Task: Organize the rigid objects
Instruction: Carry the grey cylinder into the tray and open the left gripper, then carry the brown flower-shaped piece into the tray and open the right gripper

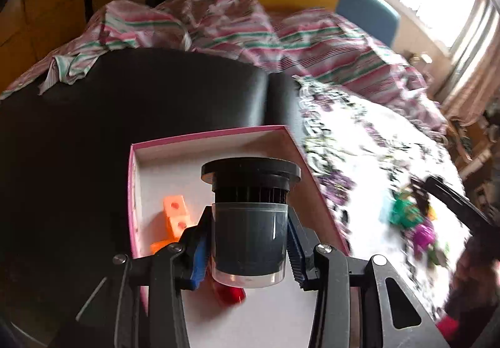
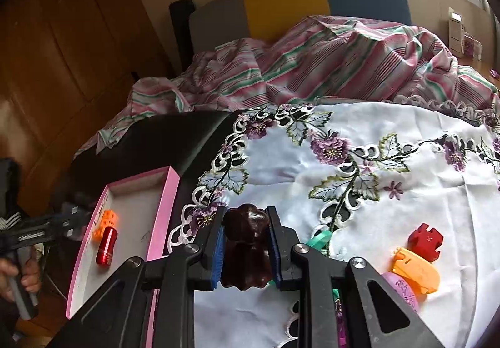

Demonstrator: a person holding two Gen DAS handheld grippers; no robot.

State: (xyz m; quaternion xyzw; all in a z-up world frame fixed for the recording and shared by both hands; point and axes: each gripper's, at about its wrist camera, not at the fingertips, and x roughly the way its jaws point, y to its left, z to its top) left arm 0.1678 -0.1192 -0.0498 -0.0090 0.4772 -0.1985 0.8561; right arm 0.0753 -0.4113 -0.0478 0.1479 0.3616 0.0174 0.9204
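My left gripper (image 1: 248,241) is shut on a grey jar with a black lid (image 1: 250,223) and holds it over the pink-rimmed box (image 1: 218,135). In the box lie an orange block (image 1: 175,216) and a red cylinder (image 1: 231,295). My right gripper (image 2: 245,249) is shut on a dark brown figurine (image 2: 247,248) above the embroidered white cloth (image 2: 359,191). The right wrist view shows the box (image 2: 168,216) to the left, with the orange block (image 2: 104,223) and red cylinder (image 2: 106,245) inside.
On the cloth lie a red block (image 2: 425,241), an orange piece (image 2: 415,273), a purple piece (image 2: 403,291) and a green ribbon (image 2: 318,240). A striped blanket (image 2: 328,67) lies behind. The black surface (image 1: 125,113) is under the box. Blurred toys (image 1: 409,216) lie at the right.
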